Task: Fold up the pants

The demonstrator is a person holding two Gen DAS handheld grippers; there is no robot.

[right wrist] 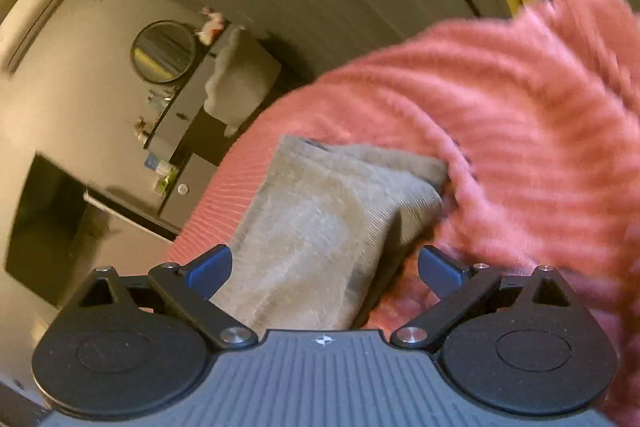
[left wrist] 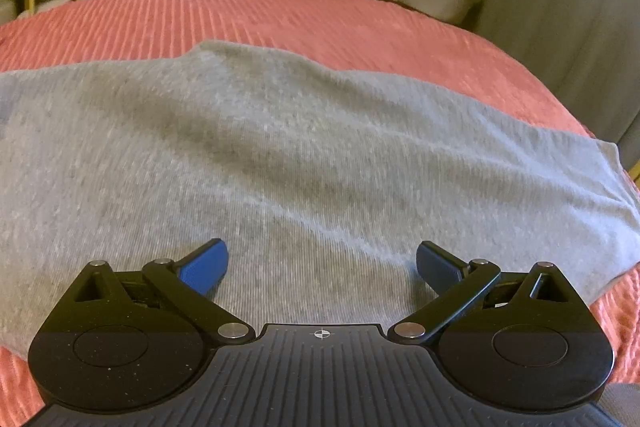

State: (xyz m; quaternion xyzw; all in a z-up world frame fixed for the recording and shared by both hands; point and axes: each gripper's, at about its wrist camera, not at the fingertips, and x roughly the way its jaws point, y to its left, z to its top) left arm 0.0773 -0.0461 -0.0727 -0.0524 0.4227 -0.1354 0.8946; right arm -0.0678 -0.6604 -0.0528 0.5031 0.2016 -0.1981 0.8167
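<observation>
With the grey pants (left wrist: pixel 304 155) spread on the pink bedspread (left wrist: pixel 280 15), both the left gripper (left wrist: pixel 322 267) and right gripper (right wrist: pixel 325 269) were seen released, and the next fold was judged best made by pinching both layers squarely.

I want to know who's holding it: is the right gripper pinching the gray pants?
No, the right gripper stands wide open, with the gray pants lying loose between its pads.

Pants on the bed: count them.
1. The grey pants lie spread on the pink bedspread; the right wrist view shows their folded end. Others may lie outside view.
</observation>
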